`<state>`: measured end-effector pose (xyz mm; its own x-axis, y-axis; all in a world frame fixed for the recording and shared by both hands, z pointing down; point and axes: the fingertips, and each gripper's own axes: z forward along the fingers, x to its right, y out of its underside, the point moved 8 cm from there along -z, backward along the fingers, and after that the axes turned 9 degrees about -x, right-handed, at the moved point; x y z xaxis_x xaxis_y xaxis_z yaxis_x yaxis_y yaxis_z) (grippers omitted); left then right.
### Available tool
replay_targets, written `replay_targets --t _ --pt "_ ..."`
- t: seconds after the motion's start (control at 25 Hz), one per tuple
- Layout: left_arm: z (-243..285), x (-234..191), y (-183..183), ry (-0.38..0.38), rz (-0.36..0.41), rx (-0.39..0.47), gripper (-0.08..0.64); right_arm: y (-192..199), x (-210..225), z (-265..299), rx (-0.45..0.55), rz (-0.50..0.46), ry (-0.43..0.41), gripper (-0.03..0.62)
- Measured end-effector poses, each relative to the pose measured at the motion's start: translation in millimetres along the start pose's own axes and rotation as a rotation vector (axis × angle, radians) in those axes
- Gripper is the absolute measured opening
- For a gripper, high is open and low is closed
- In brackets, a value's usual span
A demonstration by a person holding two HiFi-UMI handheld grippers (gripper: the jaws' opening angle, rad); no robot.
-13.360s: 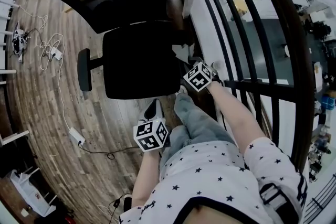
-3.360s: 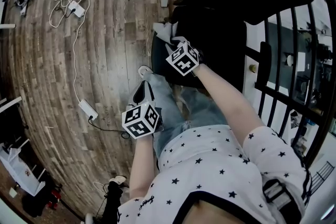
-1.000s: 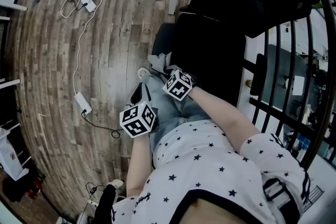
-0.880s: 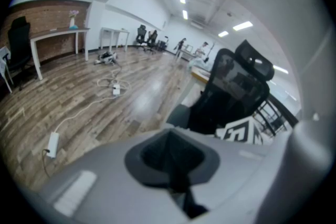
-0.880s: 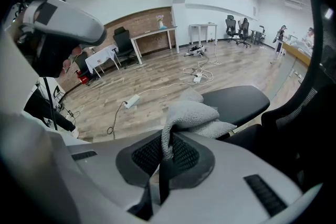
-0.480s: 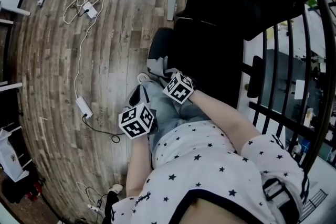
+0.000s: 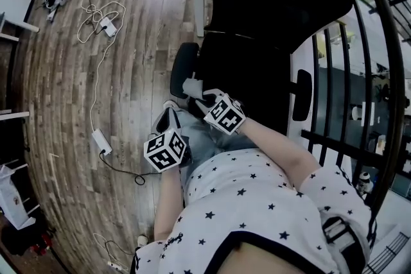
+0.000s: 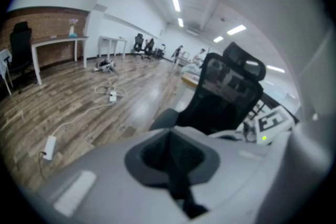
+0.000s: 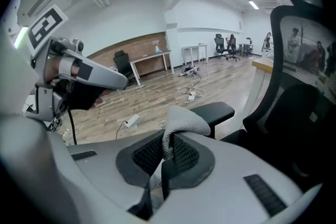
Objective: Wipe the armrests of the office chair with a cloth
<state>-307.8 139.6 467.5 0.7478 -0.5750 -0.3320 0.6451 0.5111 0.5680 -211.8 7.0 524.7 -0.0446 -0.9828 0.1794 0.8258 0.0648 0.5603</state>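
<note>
Two grippers show in the head view. The left gripper (image 7: 168, 122) is at 7 o'clock of the middle, over the wooden floor (image 7: 135, 93). The right gripper (image 7: 204, 97) is near the middle, carrying a grey cloth (image 7: 192, 86). The cloth sits at the near end of the left armrest (image 7: 182, 67) of the black office chair (image 7: 270, 16), which fills 12 to 2 o'clock. The other armrest (image 7: 301, 94) is at 3 o'clock beside a dark railing (image 7: 359, 112). A white cable (image 7: 96, 54) trails across the floor at 10 o'clock.

In the left gripper view, the fingers (image 8: 152, 157) are clenched together with nothing between them. The chair stands at 2 o'clock.

In the right gripper view, the fingers (image 9: 147, 157) pinch the cloth, which folds over their tips. The armrest pad lies just behind it at 1 o'clock, and whether the two touch cannot be told. The left gripper hangs at 9 o'clock.
</note>
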Motion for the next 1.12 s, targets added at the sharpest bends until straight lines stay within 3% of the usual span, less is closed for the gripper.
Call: replay_targets --t 1.12 --pt "-0.5 87.8 3.6 0.165 0.229 0.007 0.006 46.2 12.5 -153.8 0.33 0.252 0.194 0.031"
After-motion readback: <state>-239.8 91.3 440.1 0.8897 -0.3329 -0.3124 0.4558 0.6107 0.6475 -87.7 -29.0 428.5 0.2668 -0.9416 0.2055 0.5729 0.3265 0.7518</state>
